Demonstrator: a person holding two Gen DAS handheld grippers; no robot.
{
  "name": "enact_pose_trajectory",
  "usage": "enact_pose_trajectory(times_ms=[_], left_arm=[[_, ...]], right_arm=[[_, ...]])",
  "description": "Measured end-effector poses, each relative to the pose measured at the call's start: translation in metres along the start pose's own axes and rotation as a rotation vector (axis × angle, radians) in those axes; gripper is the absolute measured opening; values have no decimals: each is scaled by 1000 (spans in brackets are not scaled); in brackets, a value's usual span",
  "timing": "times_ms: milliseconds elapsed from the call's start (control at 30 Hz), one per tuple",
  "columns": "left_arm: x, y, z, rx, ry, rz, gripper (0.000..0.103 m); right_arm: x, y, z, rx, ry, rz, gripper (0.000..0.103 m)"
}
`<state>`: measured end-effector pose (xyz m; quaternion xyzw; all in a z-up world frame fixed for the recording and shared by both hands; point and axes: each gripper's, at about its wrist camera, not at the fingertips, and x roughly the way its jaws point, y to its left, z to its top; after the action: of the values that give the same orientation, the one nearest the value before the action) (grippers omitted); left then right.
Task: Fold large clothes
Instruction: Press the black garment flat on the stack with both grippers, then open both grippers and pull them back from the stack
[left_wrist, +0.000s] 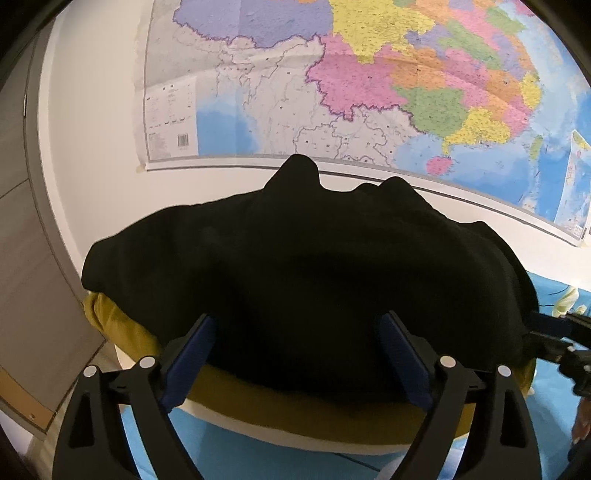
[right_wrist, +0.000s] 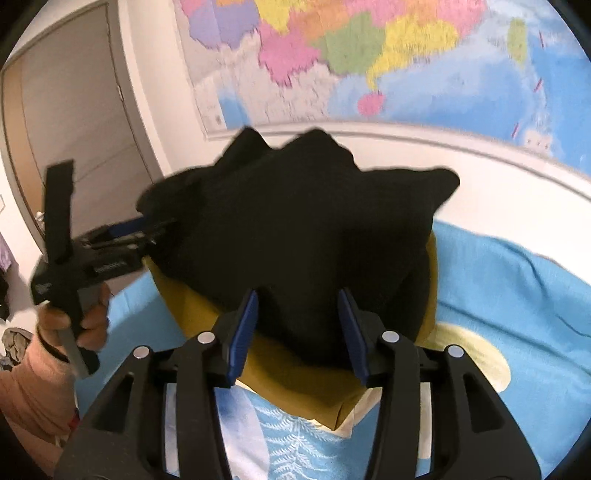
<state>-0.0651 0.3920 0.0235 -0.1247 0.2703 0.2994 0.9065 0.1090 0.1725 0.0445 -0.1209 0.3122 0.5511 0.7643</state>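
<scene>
A folded black garment (left_wrist: 295, 258) lies bunched on top of a mustard-yellow garment (left_wrist: 295, 413), which rests on a white piece on a blue bedsheet. My left gripper (left_wrist: 297, 317) stands wide open at the black garment's near edge, which fills the gap between its fingers. In the right wrist view the black garment (right_wrist: 295, 221) covers the mustard one (right_wrist: 295, 387). My right gripper (right_wrist: 298, 293) is partly open, with the garment's near edge between its blue pads, which do not visibly pinch it. The left gripper (right_wrist: 162, 229), held by a hand (right_wrist: 88, 317), reaches the pile's left side.
A large coloured map (left_wrist: 369, 74) hangs on the white wall right behind the pile. A grey door (right_wrist: 74, 110) stands to the left. The blue patterned bedsheet (right_wrist: 498, 277) spreads to the right and in front. The right gripper's tips (left_wrist: 546, 332) show at the pile's right edge.
</scene>
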Motion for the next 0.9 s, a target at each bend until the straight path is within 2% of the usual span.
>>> enact_pose_trajectory(times_ms=[167,233,500,633,900], left_arm=[[-16,-1,-3,-19,-3,-7,93],[-25,-4,-6,-10,-19,3,96],[-58,-13,-20,-1,-34,6,96],[-69,-18,-29,-5,-38,12,96],[-80,-19,-50,-47,-11,16,96]], right_arm=[[-11,4,0,9,-24,5,51],[-13,7,-1,3,-29,8,57],[-26,21,-13,8,-53,13,60],[-33,30,-21,6,-75,13,70],[-50,49,-39,-23,-113,-2,84]])
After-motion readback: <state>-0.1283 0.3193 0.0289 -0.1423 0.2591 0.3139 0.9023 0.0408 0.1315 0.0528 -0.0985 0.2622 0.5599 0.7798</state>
